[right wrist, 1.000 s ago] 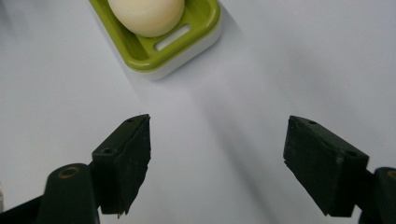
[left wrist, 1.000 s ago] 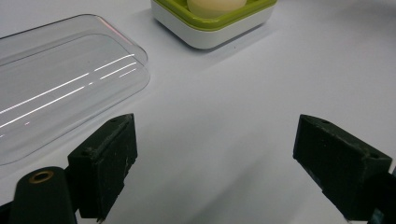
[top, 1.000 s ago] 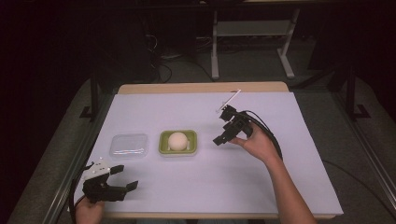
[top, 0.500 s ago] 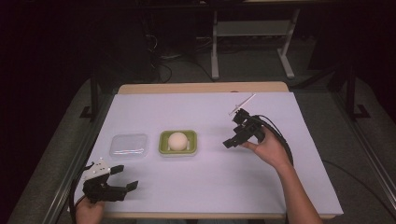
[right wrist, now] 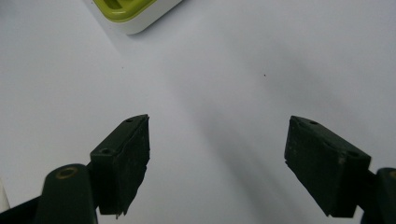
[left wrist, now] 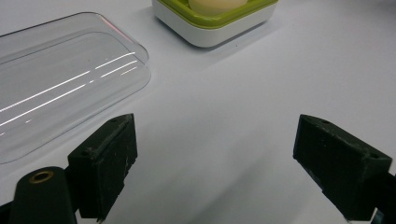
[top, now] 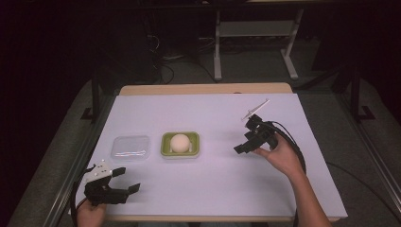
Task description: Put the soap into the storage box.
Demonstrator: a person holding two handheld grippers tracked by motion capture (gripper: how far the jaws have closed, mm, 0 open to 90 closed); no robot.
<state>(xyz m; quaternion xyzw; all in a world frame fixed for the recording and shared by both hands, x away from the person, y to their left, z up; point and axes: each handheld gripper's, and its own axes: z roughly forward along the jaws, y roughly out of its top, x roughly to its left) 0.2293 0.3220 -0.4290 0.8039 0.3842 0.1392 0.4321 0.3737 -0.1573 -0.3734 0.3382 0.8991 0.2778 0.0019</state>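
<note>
A green-rimmed white container (top: 180, 144) holding a pale round ball (top: 180, 142) sits mid-table. Its clear lid (top: 130, 148) lies flat just to its left. In the left gripper view the lid (left wrist: 60, 79) is at upper left and the container (left wrist: 215, 21) at the top. My left gripper (top: 126, 178) (left wrist: 212, 163) is open near the table's front left corner, nothing between its jaws. My right gripper (top: 245, 140) (right wrist: 217, 163) is open, held right of the container, jaws pointing toward it. A corner of the container (right wrist: 135, 14) shows at the top of the right gripper view.
The white table cover (top: 213, 189) spreads wide around the objects. A wooden edge (top: 203, 89) runs along the far side. Metal rails (top: 71, 165) flank the table. A cable (top: 293, 142) trails from the right gripper over the hand.
My right gripper has drawn back to the right, away from the container. The left gripper has stayed in place.
</note>
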